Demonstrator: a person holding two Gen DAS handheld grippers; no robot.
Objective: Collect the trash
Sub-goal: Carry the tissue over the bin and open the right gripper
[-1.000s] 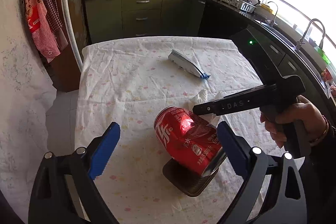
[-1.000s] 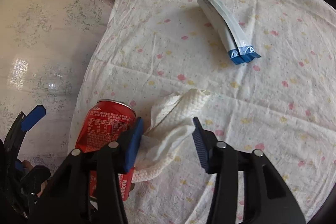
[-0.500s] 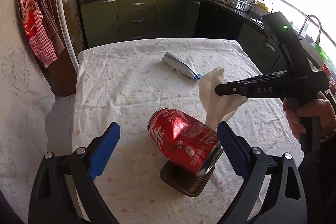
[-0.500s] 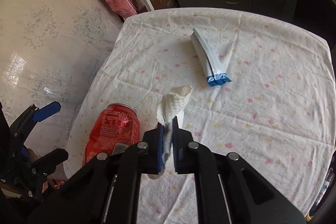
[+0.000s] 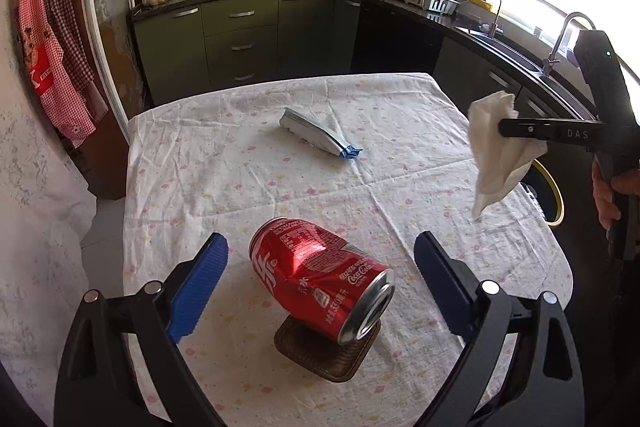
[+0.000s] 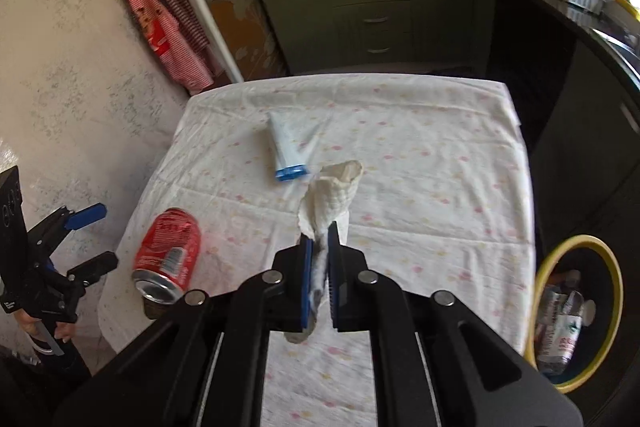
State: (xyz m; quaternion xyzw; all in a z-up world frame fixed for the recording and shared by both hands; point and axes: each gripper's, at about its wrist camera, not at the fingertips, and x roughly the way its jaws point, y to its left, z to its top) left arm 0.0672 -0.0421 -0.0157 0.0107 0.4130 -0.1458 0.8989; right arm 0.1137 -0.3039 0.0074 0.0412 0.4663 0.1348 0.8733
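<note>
My right gripper (image 6: 319,241) is shut on a crumpled white paper towel (image 6: 330,193) and holds it above the table's right side; the towel also shows in the left wrist view (image 5: 494,151). My left gripper (image 5: 320,283) is open and empty, its jaws on either side of a dented red cola can (image 5: 320,273) but apart from it. The can lies on its side, propped on a small dark dish (image 5: 324,355); it also shows in the right wrist view (image 6: 168,251). A white and blue tube (image 5: 318,135) lies mid-table.
The table has a white flowered cloth (image 5: 240,179). A black bin with a yellow rim (image 6: 580,307), holding a plastic bottle (image 6: 562,323), stands on the floor right of the table. Kitchen cabinets (image 5: 240,39) and a sink counter lie behind and to the right.
My right gripper closed on the paper towel, lifted it off the cloth and carried it up and to the right. My left gripper stayed open by the can.
</note>
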